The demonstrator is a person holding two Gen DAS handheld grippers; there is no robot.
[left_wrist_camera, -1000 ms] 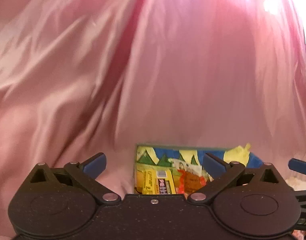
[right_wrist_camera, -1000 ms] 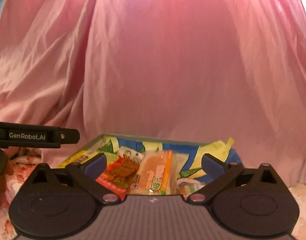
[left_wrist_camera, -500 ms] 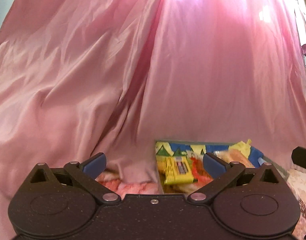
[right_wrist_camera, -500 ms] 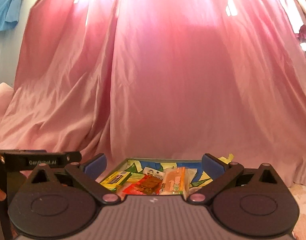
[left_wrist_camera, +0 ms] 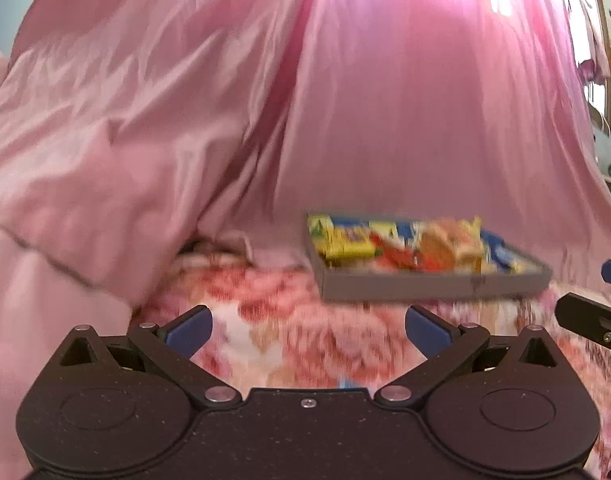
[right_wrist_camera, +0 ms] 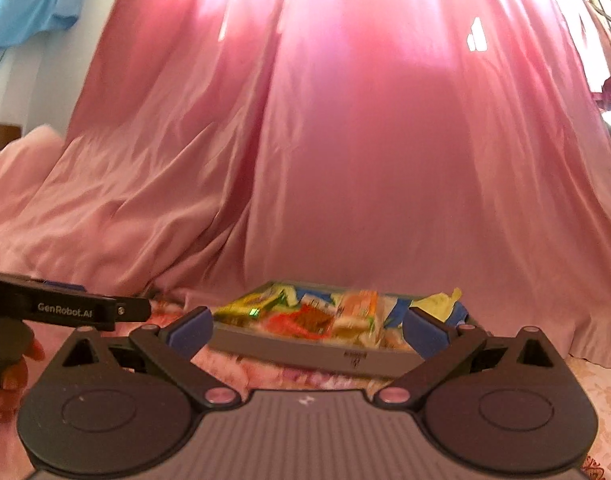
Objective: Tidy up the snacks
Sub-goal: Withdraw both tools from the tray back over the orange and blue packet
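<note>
One grey tray (right_wrist_camera: pixel 305 350) in front of me; snacks inside blurred, so count is rough: one yellow pack (left_wrist_camera: pixel 347 246), one red pack (right_wrist_camera: pixel 301 320), one orange pack (right_wrist_camera: pixel 355 306), plus more I can't separate; yellow-and-blue paper lining (right_wrist_camera: pixel 437 304) under them, one sheet as far as I can tell; two grippers, my left gripper (left_wrist_camera: pixel 307 326) and my right gripper (right_wrist_camera: pixel 307 326), two blue-padded fingers (left_wrist_camera: pixel 187 328) each, four in all; one pink curtain (right_wrist_camera: pixel 365 140); one floral bedspread (left_wrist_camera: pixel 285 332); one blue cloth (right_wrist_camera: pixel 33 4) top left.
</note>
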